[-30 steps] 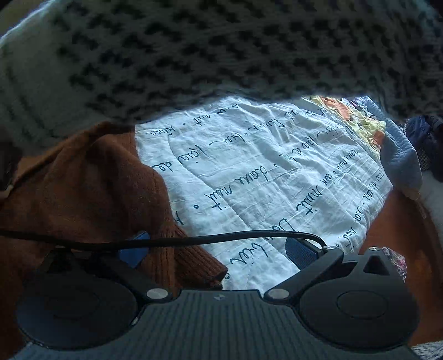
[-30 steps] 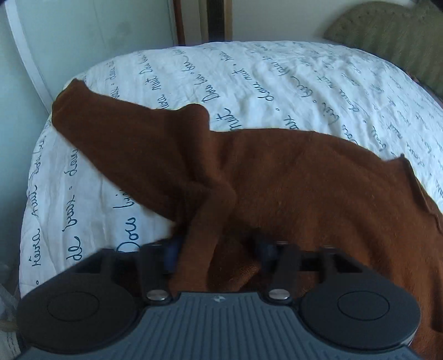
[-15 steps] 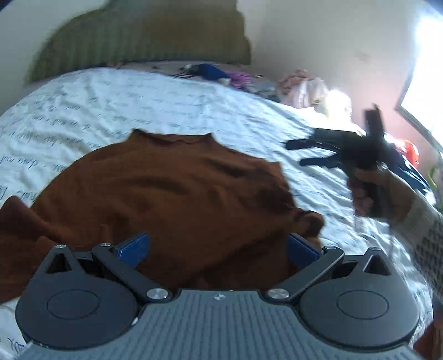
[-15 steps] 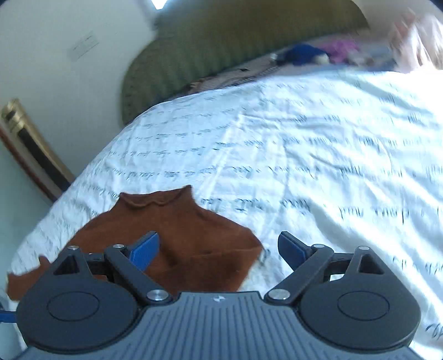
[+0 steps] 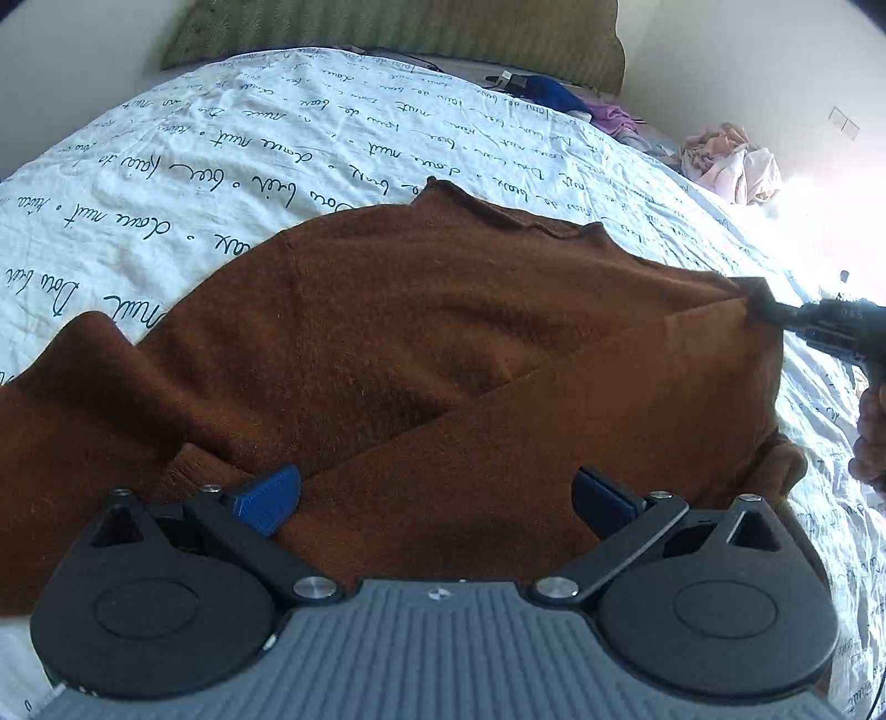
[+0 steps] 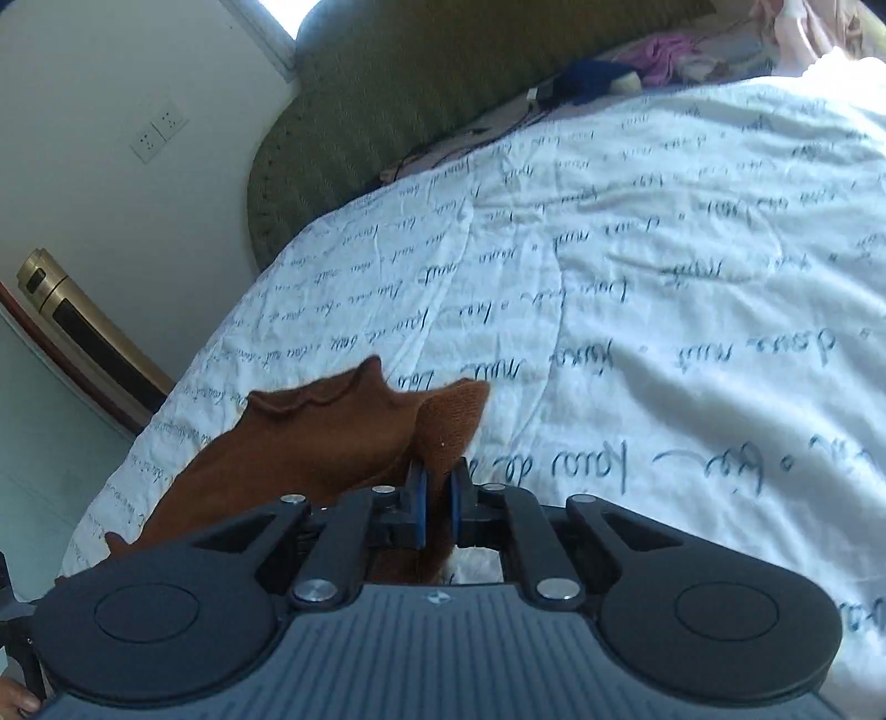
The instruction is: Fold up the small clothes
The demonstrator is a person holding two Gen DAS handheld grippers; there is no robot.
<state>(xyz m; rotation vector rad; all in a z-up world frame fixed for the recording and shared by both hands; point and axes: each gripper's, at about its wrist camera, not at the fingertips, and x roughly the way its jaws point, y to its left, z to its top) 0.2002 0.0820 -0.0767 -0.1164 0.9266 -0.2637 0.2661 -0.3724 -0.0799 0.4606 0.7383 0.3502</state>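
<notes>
While the left gripper (image 5: 437, 493) hovers wide-jawed at lower centre, the brown sweater (image 5: 421, 343) covers the script-printed white quilt (image 5: 232, 160); the right gripper (image 6: 436, 498) pinches its corner. Beyond, upper frame, a green headboard (image 5: 387, 27) and crumpled clothes (image 5: 731, 166).

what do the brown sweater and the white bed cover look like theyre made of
Brown sweater: probably a wool-like knit, matte and fuzzy, with a ribbed cuff and rolled collar. White bed cover: likely thin quilted cotton, matte, creased, stitched in curves, printed with dark script. The exact fibre of either cannot be told.
</notes>
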